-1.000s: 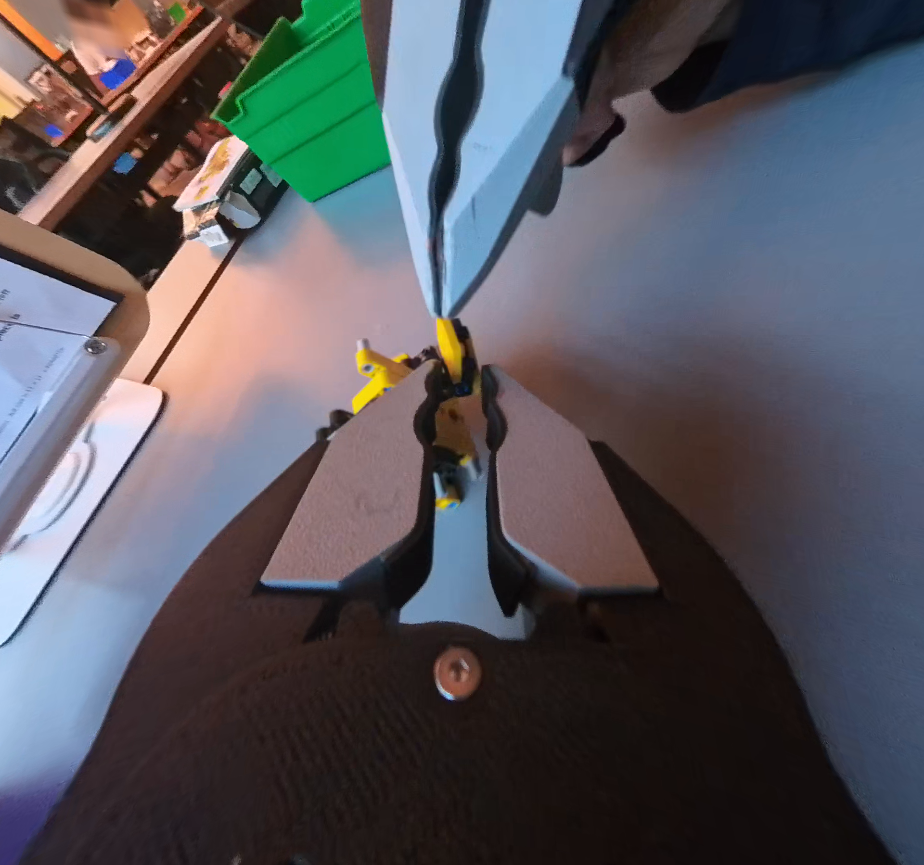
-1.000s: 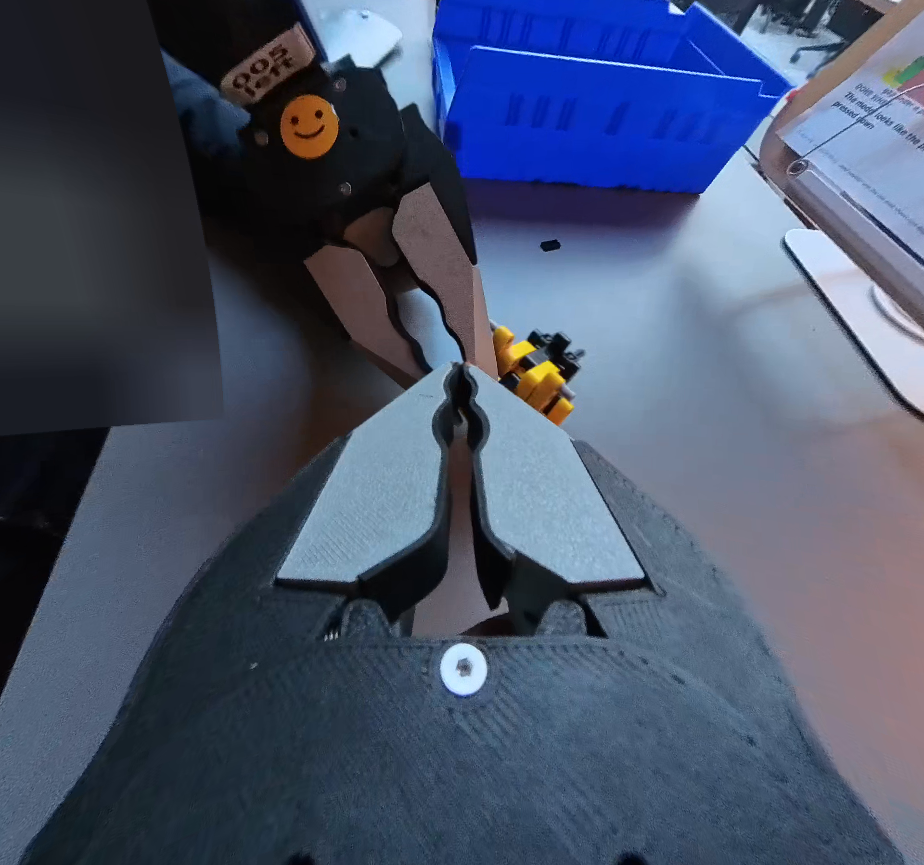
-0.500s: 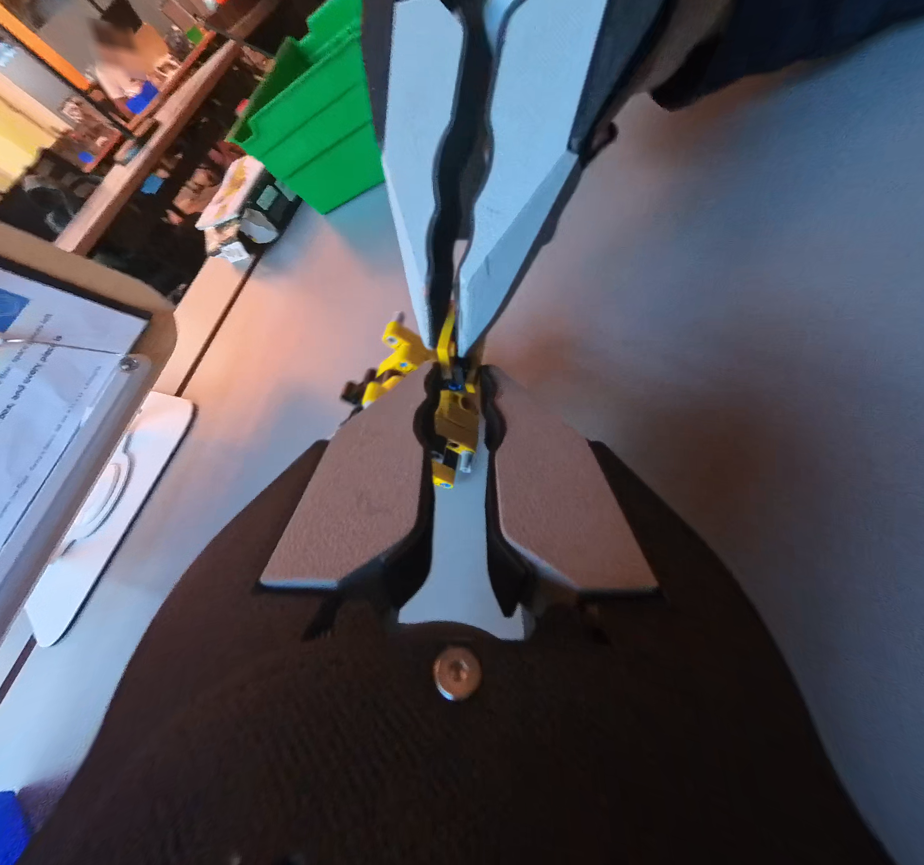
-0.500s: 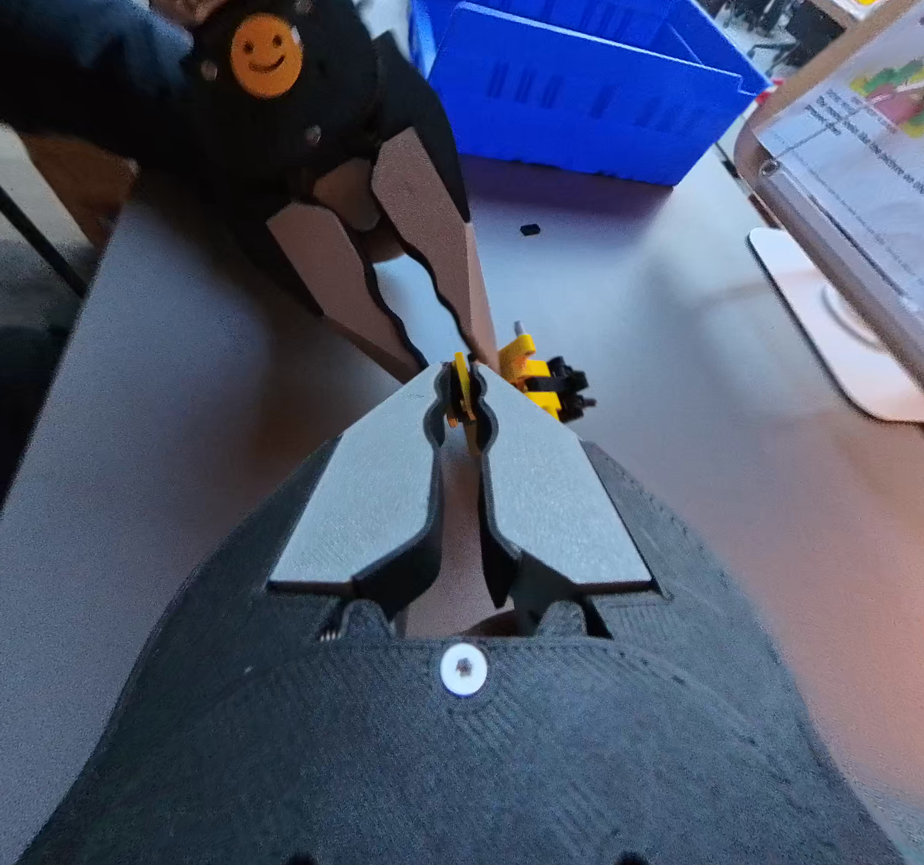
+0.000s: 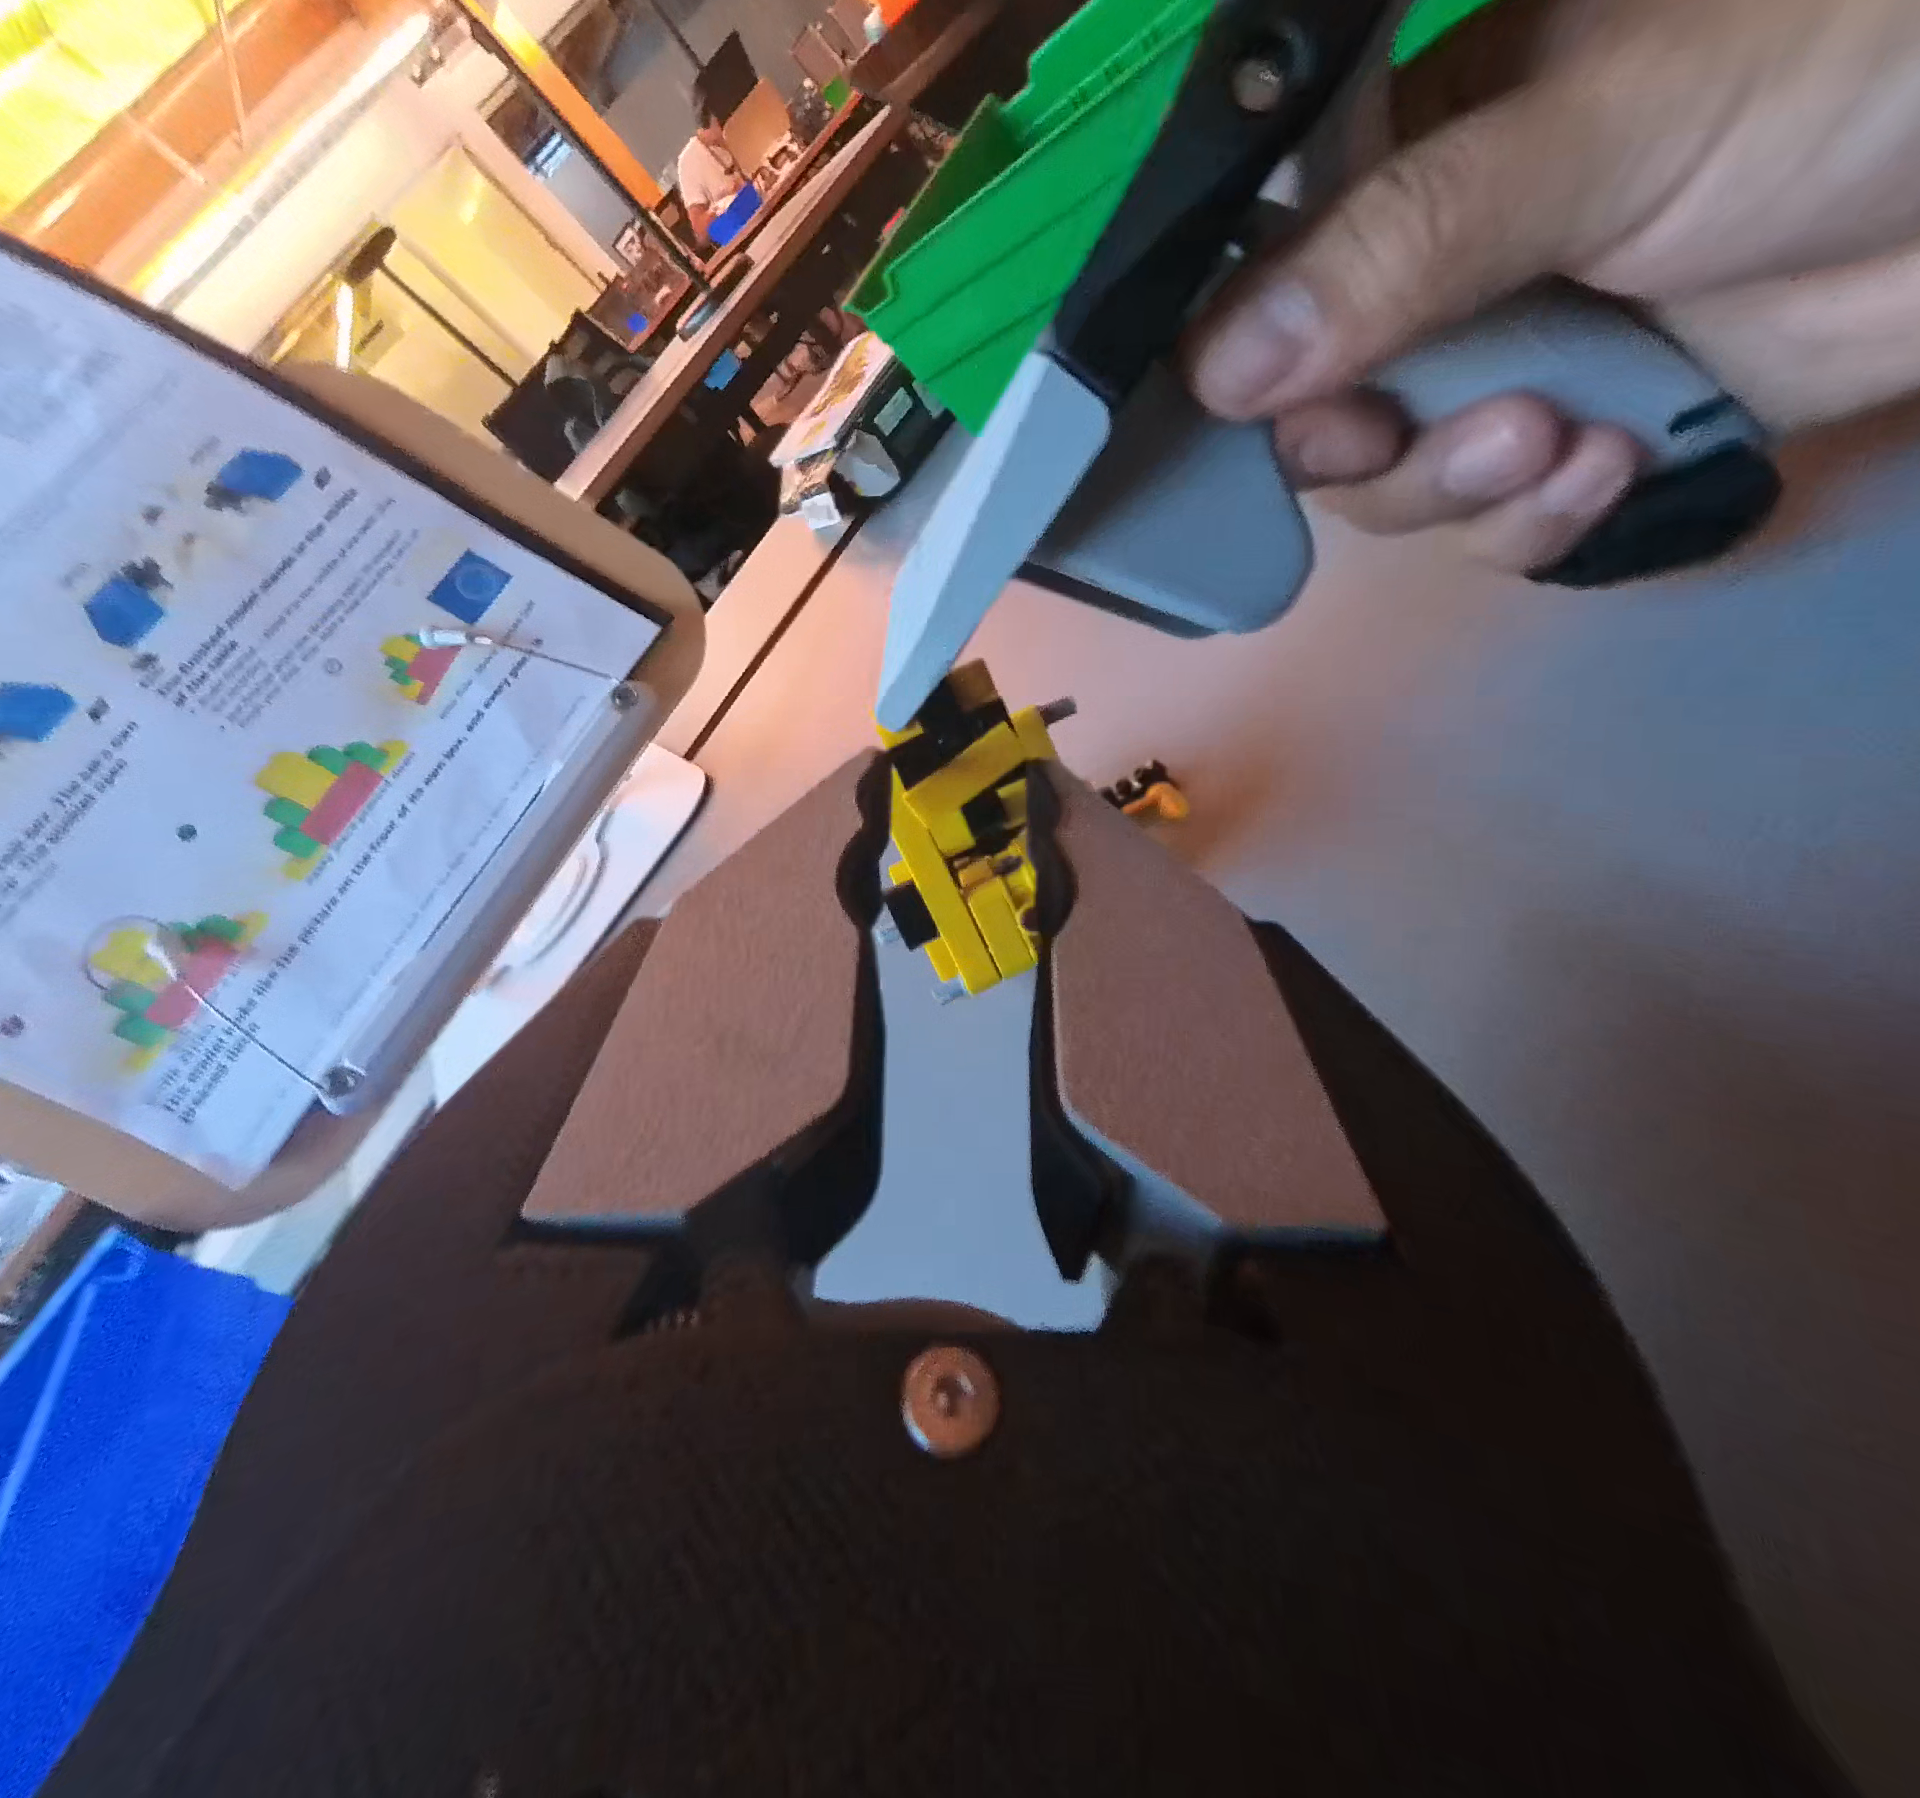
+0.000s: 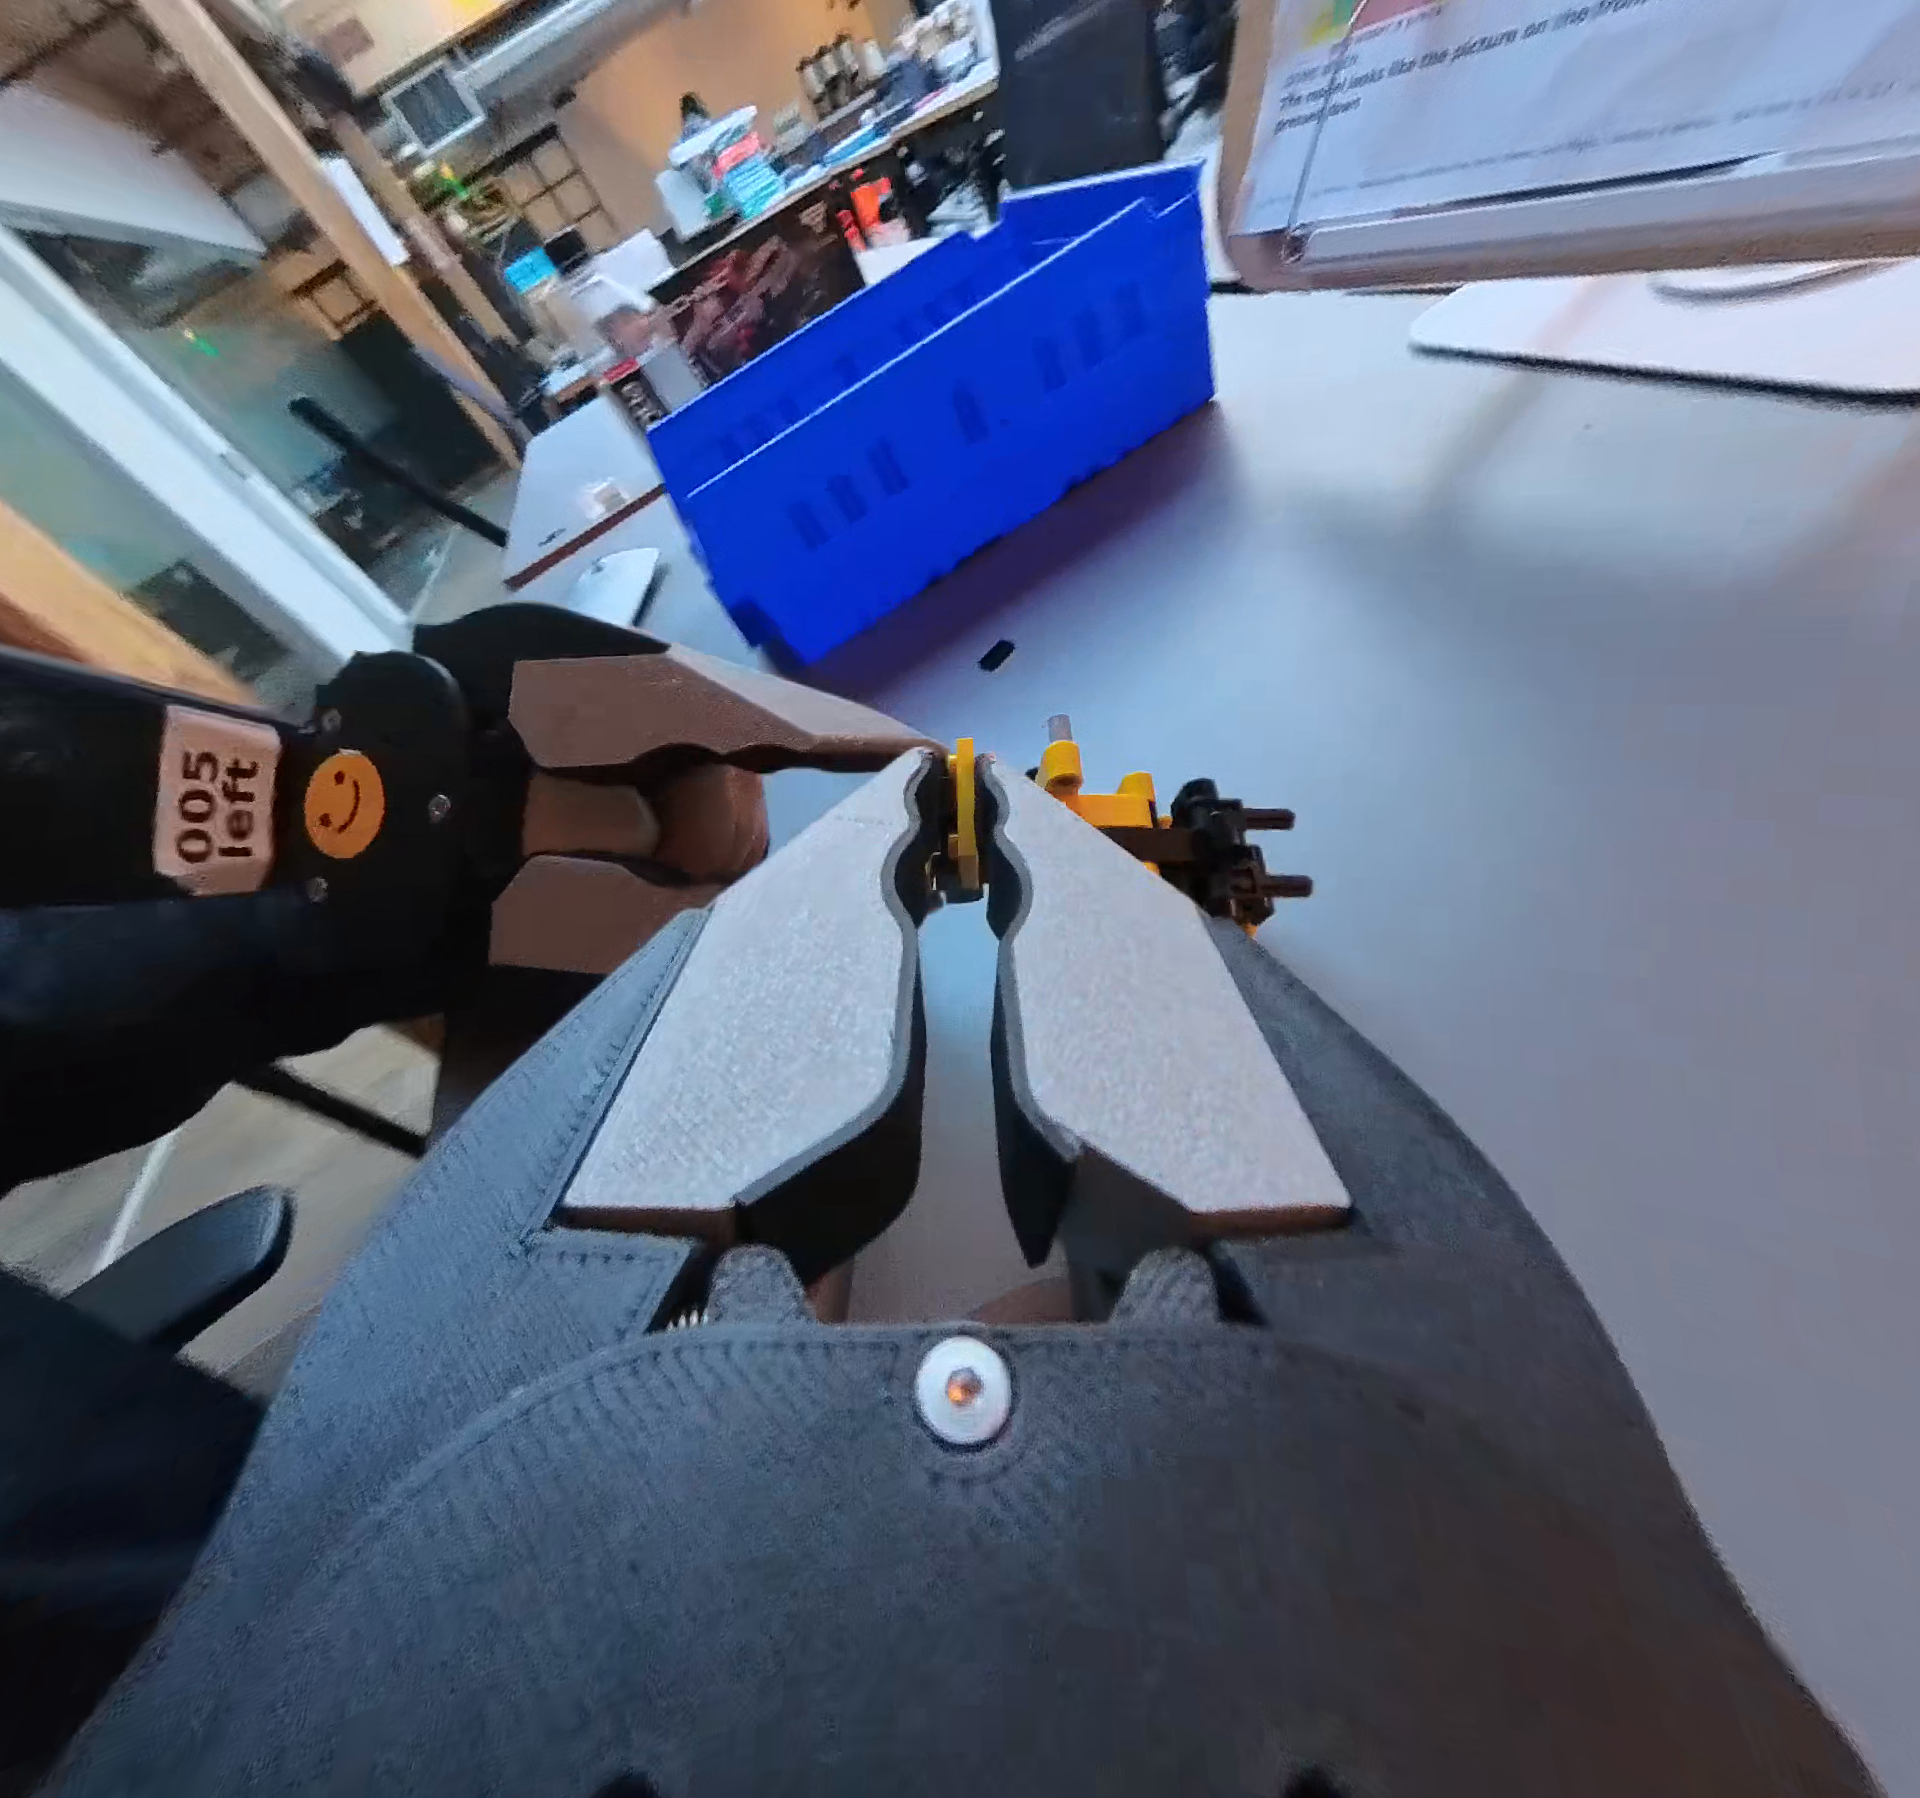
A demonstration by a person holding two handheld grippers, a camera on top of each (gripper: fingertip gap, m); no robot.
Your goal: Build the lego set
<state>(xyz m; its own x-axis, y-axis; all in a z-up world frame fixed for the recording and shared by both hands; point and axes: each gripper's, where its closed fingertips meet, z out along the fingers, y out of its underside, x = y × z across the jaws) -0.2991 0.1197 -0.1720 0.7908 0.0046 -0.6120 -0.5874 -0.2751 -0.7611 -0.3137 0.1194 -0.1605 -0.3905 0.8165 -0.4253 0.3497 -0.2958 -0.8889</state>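
Observation:
My left gripper [image 5: 961, 777] is shut on a yellow and black lego assembly [image 5: 961, 865], which it holds above the grey table [image 5: 1558, 865]. My right gripper [image 6: 951, 772] is shut on a thin yellow piece [image 6: 964, 813] at the far end of that assembly. In the left wrist view the right gripper [image 5: 920, 688] comes in from the upper right, held by a hand [image 5: 1558, 221], with its tip touching the assembly's top. In the right wrist view the left gripper [image 6: 894, 761] comes in from the left. A second yellow and black sub-assembly [image 6: 1153, 818] lies on the table just beyond and also shows in the left wrist view [image 5: 1143, 798].
A blue bin [image 6: 935, 439] stands on the table behind the grippers, with a small black piece [image 6: 995, 654] in front of it. An instruction board [image 5: 260, 761] on a white stand is beside them. A green bin [image 5: 1018, 221] sits at the far side. Both grippers' tips are close together, under 4 cm apart.
Both grippers have risen and turned while staying joined at the assembly. My left jaws now stand wider, around a broader side of it. The second sub-assembly stays on the table.

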